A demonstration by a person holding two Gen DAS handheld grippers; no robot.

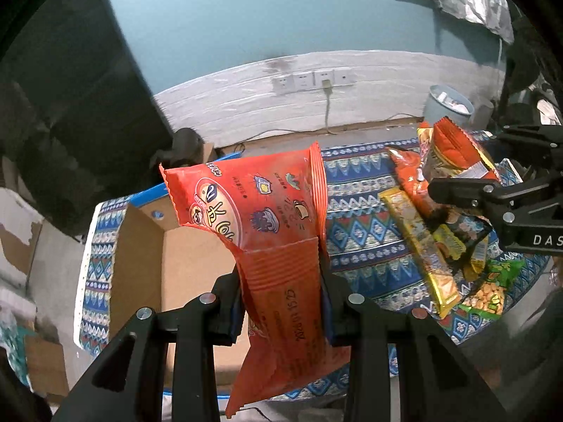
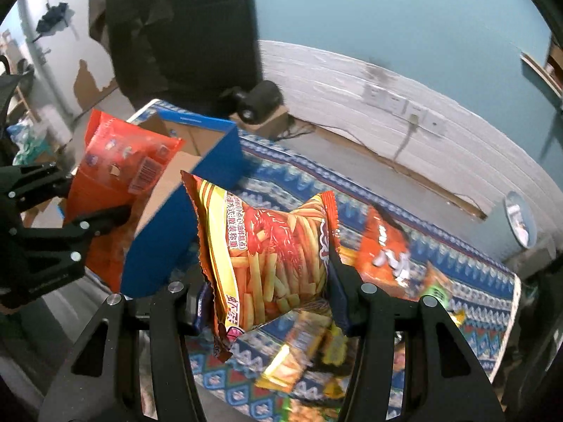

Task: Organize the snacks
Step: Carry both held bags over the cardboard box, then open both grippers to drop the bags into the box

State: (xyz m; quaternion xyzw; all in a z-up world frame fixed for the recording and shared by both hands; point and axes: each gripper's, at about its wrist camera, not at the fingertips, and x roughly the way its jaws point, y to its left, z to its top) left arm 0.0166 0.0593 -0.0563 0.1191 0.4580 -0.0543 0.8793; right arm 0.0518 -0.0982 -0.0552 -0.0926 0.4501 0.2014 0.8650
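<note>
My left gripper [image 1: 283,302] is shut on a long orange-red snack bag [image 1: 253,211], held in the air over the open cardboard box [image 1: 147,246] with blue outer walls. My right gripper [image 2: 271,302] is shut on a puffy fries snack bag [image 2: 267,246] printed yellow and red, raised above the patterned cloth to the right of the box [image 2: 197,190]. Each gripper shows in the other's view: the right one [image 1: 492,190] with its bag [image 1: 454,147] at far right, the left one [image 2: 52,218] with the orange-red bag [image 2: 119,165] at far left.
Several loose packets lie on the blue patterned cloth [image 1: 366,218]: a yellow bar [image 1: 422,246], a green peanut bag [image 1: 492,288], an orange bag [image 2: 387,253]. A pale bin [image 1: 447,105] stands by the wall. A dark cabinet [image 1: 70,105] rises behind the box.
</note>
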